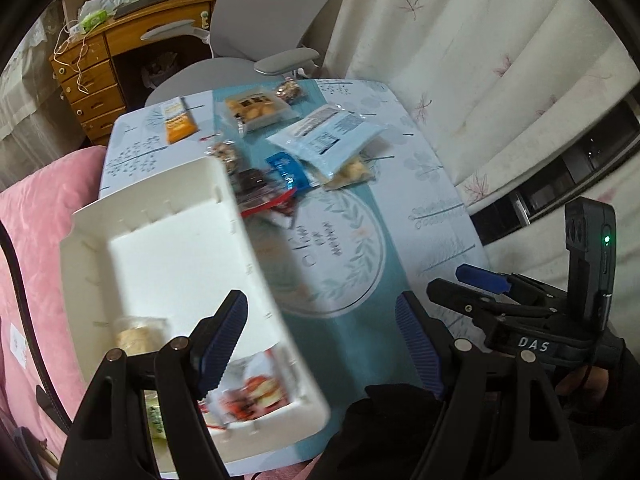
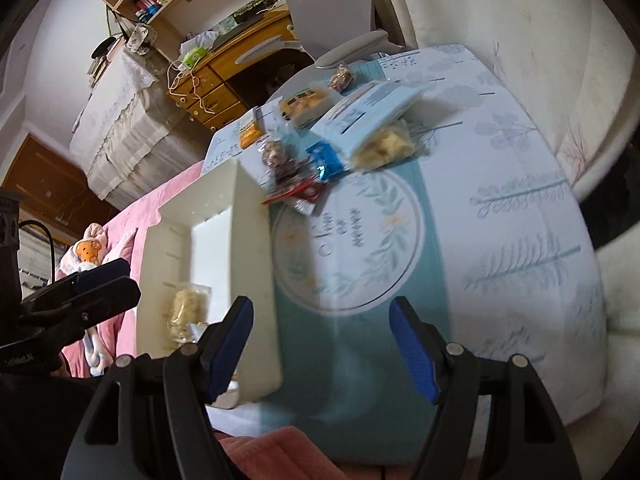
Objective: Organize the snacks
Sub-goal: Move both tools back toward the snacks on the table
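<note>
- Nearest my left gripper (image 1: 320,336) sits the white organiser box (image 1: 168,256), just under and ahead of the left-hand finger; its jaws stand wide apart with nothing between them
- Two packets already lie in the box: a pale biscuit pack (image 1: 138,334) and a red-printed packet (image 1: 256,392) by the near wall; the far half is bare
- Over on the other side, my right gripper (image 2: 322,344) hangs above bare tablecloth (image 2: 520,220), fingers likewise spread and holding nothing; the box wall is just beside its left-hand finger
- Loose snacks lie well ahead of both grippers, heaped past the box's far corner: a blue sachet (image 1: 290,170), a pale blue pouch (image 1: 328,138) lying over a bag of yellow crisps (image 1: 352,172), a tray of cookies (image 1: 256,110), an orange bar (image 1: 178,122), and two small nut packs (image 1: 226,152) (image 1: 288,90)
- These look light, soft and crinkly; film wrappers will likely slide, so I would pinch a sealed edge or a flat end rather than the puffed middle, and go gently on the crisps and cookies since they could crush
- Overlap is the trouble: the pouch covers the crisps, and the dark wrappers (image 1: 256,186) crowd against the box corner; the box's tall wall stands between my left gripper and the heap
- Beyond the table, a grey chair (image 1: 272,20) and a curtain (image 1: 460,40) stay clear of the work
</note>
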`<state>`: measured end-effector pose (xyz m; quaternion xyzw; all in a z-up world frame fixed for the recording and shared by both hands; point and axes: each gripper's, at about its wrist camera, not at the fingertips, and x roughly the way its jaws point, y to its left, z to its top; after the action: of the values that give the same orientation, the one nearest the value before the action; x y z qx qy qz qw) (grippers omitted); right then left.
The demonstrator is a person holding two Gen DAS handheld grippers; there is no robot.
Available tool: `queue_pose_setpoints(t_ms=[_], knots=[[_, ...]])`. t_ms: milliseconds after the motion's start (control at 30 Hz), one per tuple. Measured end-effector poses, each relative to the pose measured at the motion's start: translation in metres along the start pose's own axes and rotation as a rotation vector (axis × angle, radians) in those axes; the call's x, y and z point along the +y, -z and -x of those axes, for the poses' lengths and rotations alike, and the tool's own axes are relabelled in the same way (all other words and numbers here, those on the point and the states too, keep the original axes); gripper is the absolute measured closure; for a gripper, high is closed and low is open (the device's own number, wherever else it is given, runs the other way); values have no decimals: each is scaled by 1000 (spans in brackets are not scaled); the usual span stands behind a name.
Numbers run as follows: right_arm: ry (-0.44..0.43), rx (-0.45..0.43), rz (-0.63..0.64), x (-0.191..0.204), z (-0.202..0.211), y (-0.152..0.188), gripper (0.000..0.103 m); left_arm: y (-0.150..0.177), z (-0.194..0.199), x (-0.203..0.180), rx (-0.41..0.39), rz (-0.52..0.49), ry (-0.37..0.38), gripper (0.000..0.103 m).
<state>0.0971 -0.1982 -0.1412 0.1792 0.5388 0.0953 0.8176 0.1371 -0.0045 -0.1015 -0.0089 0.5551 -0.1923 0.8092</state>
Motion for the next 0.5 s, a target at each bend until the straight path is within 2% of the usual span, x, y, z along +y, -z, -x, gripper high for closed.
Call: queue_pose_setpoints(t_ms=[200, 400, 500], knots=[[-9, 25, 34, -46, -4, -27, 32, -35, -23, -34, 42, -2, -39, 28], [-17, 32, 28, -76, -13, -43, 32, -72, -45, -53, 98, -60, -83, 27], [-15, 34, 16, -85, -20, -49, 31, -91, -58, -57, 128, -98, -84, 23]])
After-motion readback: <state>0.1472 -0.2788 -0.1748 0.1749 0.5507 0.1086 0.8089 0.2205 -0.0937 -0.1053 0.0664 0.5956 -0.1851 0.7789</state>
